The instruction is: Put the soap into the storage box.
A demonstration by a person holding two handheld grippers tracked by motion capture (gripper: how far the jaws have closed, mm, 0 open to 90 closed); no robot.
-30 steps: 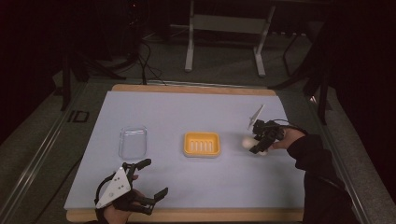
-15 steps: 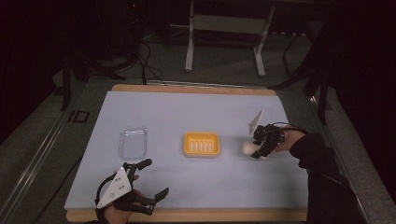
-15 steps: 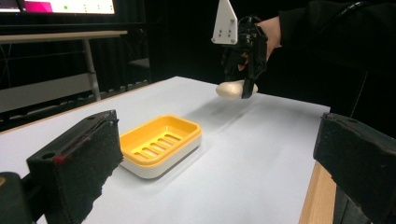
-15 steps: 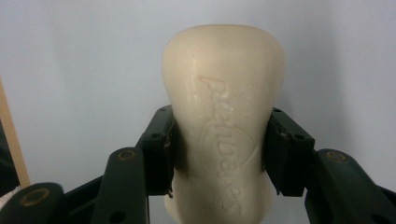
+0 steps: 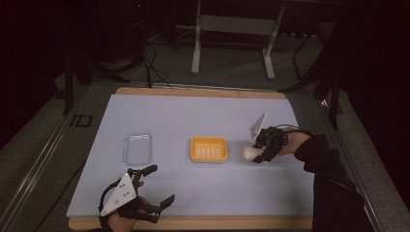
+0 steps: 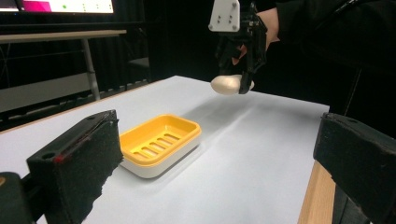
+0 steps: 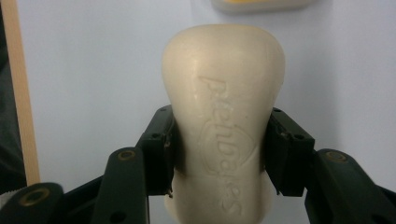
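A cream bar of soap [image 7: 223, 121] with embossed lettering is clamped between the jaws of my right gripper [image 5: 261, 151], which holds it above the table just right of the yellow soap dish [image 5: 209, 149]. From the left gripper view the soap [image 6: 228, 84] hangs in the air beyond the dish [image 6: 158, 142], with the right gripper [image 6: 238, 79] pointing down on it. My left gripper [image 5: 154, 188] rests near the table's front left edge, its jaws wide apart and nothing between them.
A clear plastic lid or tray [image 5: 138, 147] lies left of the dish. The table top [image 5: 193, 116] is pale blue with a wooden rim [image 5: 203, 223]. Dark floor, cables and a stand frame lie beyond the far edge.
My right gripper has lifted the soap slightly and shifted it a little left toward the dish. The left gripper has stayed put.
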